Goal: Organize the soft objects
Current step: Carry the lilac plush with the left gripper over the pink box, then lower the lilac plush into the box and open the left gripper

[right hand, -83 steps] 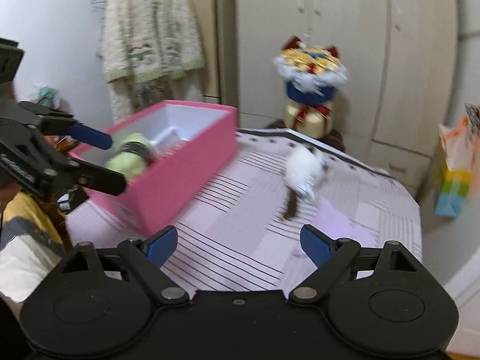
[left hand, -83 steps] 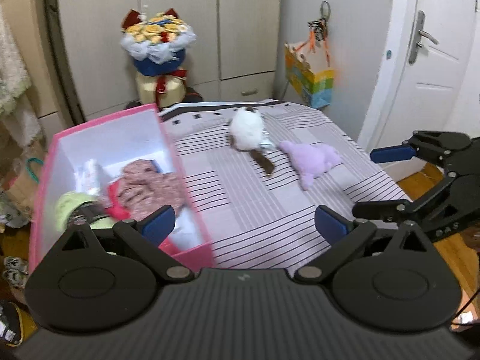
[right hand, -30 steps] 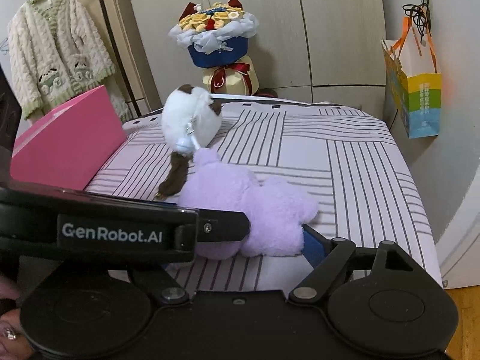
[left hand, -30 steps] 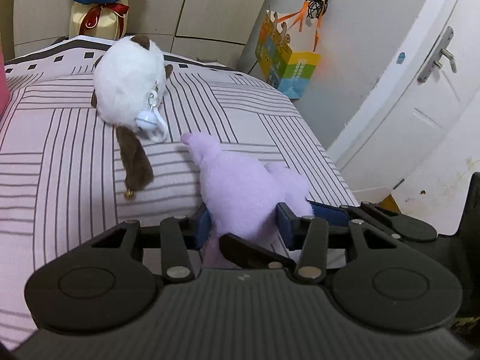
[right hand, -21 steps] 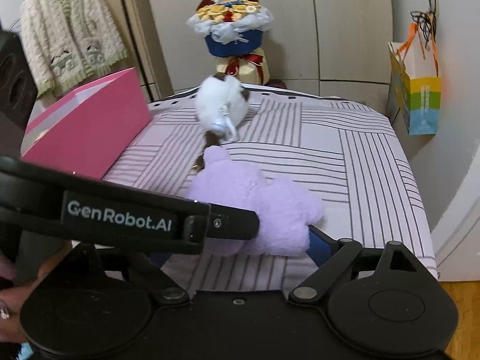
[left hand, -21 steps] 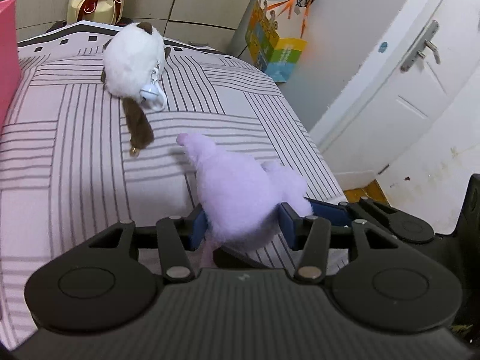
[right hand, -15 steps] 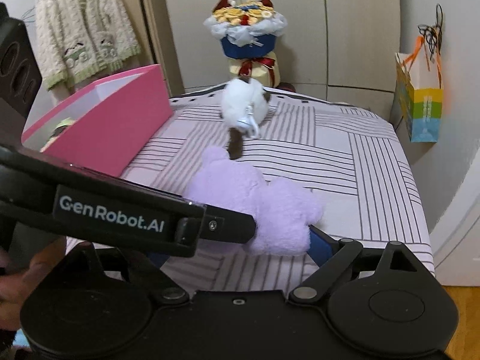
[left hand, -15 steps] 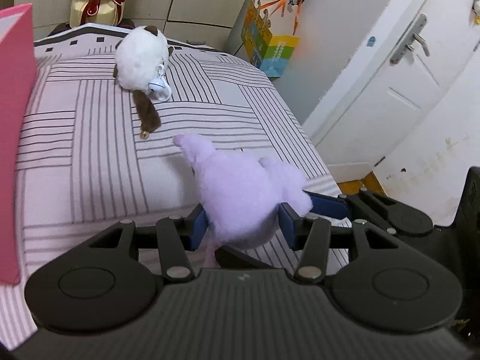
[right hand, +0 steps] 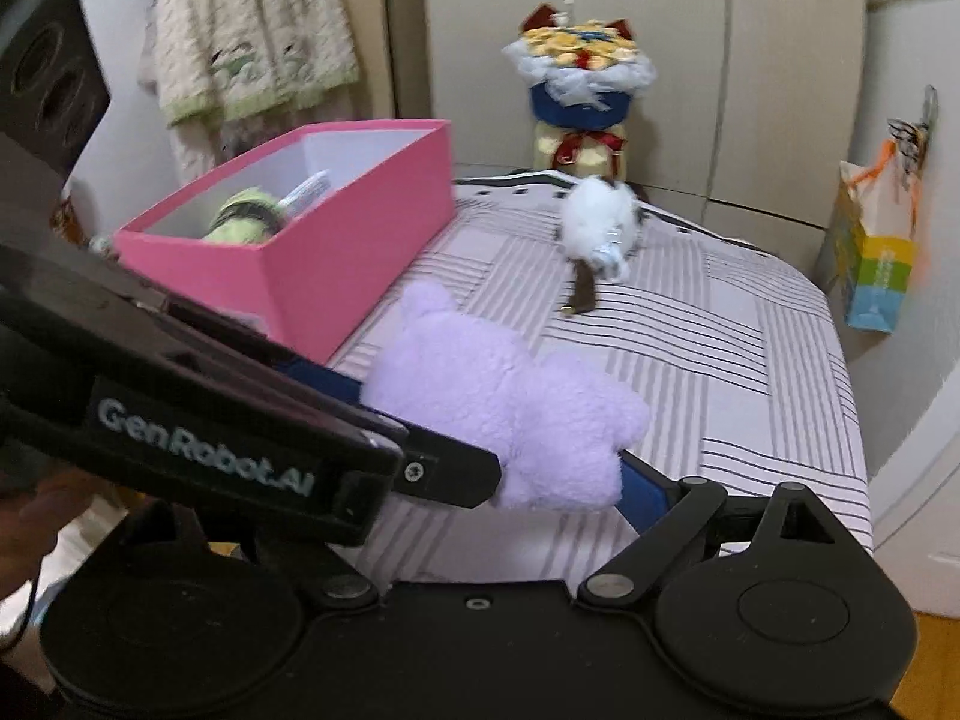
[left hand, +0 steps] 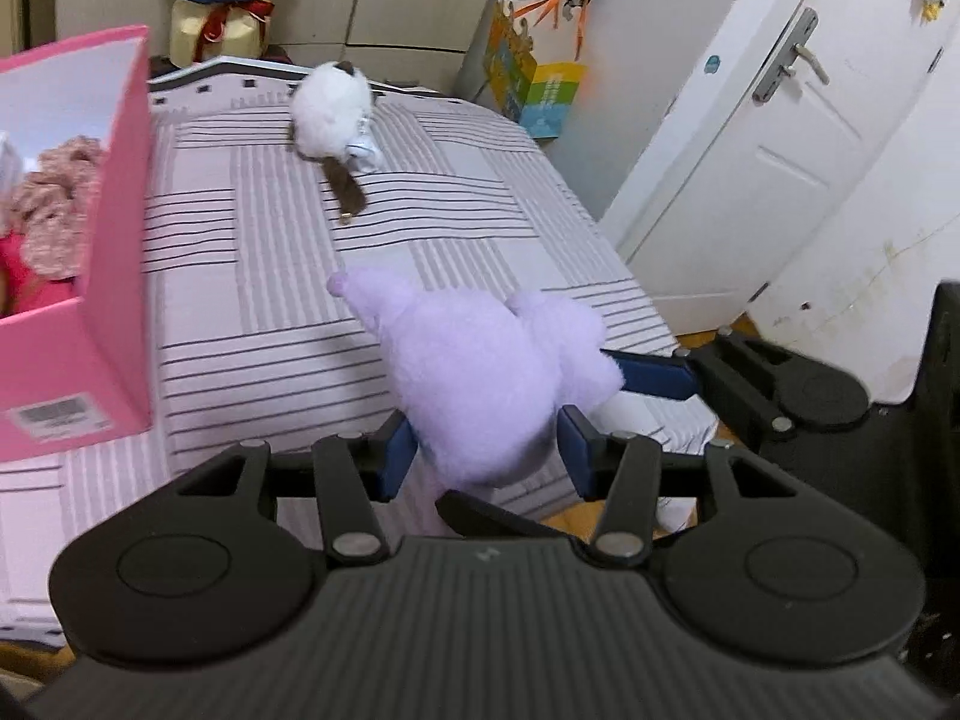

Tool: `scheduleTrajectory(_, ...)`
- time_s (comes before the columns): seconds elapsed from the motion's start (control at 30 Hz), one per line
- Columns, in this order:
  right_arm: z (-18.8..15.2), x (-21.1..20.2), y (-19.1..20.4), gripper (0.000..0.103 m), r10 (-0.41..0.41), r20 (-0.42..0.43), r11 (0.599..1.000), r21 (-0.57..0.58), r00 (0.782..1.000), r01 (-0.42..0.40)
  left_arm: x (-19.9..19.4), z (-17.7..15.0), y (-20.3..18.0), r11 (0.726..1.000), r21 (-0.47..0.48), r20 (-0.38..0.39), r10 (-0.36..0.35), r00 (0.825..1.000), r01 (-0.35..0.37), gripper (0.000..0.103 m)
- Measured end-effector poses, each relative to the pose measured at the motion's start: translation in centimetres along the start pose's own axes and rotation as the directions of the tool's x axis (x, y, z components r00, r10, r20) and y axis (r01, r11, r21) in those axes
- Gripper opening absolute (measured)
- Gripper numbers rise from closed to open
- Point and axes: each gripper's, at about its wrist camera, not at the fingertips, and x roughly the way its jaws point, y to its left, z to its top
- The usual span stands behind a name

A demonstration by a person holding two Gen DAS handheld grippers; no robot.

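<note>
A purple plush toy (left hand: 480, 372) is held in the air above the striped bed (left hand: 252, 228). My left gripper (left hand: 486, 450) is shut on it, one blue pad on each side. My right gripper (right hand: 534, 480) also grips the same purple plush toy (right hand: 504, 414) from the other side; its left finger is hidden behind the left gripper's body. A white and brown plush toy (left hand: 333, 111) lies further back on the bed; it also shows in the right wrist view (right hand: 600, 228). An open pink box (right hand: 312, 234) holding soft things stands on the bed's left side.
A flower bouquet (right hand: 579, 96) stands behind the bed by the wardrobe. A coloured paper bag (right hand: 876, 258) hangs on the right wall. A white door (left hand: 780, 138) is to the right. A knitted cardigan (right hand: 240, 36) hangs at the back left.
Both grippers have lifted the purple plush off the bed and drawn it back and left, toward the pink box, which has come into view.
</note>
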Motion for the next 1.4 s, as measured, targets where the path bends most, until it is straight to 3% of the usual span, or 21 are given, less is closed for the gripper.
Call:
scheduleTrajectory(0.4, 4.6, -3.4, 6.0, 0.094, 0.089, 0.076, 0.99, -0.121, 0.993, -0.079, -9.5, 0.2, 2.7, 0.999, 0.008, 0.123, 0.049, 0.991, -0.05, 0.05)
scheduleTrajectory(0.67, 8.9, -1.4, 10.1, 0.094, 0.183, 0.174, 0.968, -0.203, 0.968, -0.146, -13.7, 1.5, 7.3, 0.991, -0.04, 0.269, 0.132, 0.954, -0.126, 0.052)
scheduleTrajectory(0.83, 11.2, 1.8, 10.9, 0.094, 0.216, 0.231, 0.963, -0.21, 0.949, -0.168, -13.3, 3.8, 11.6, 0.986, -0.111, 0.274, 0.148, 0.95, -0.122, 0.052)
scheduleTrajectory(0.97, 12.9, 4.7, 10.8, 0.094, 0.29, 0.26, 0.943, -0.241, 0.921, -0.229, -12.2, 5.4, 14.3, 0.973, -0.15, 0.309, 0.215, 0.926, -0.176, 0.052)
scheduleTrajectory(1.03, 13.9, 6.3, 10.3, 0.094, 0.322, 0.255, 0.938, -0.22, 0.912, -0.27, -11.2, 6.2, 15.7, 0.969, -0.181, 0.291, 0.218, 0.931, -0.171, 0.052)
scheduleTrajectory(1.4, 15.9, 13.0, 9.9, 0.092, 0.276, 0.141, 0.949, -0.197, 0.951, -0.246, -5.8, 8.1, 20.5, 0.949, -0.272, 0.198, 0.216, 0.956, -0.158, 0.052)
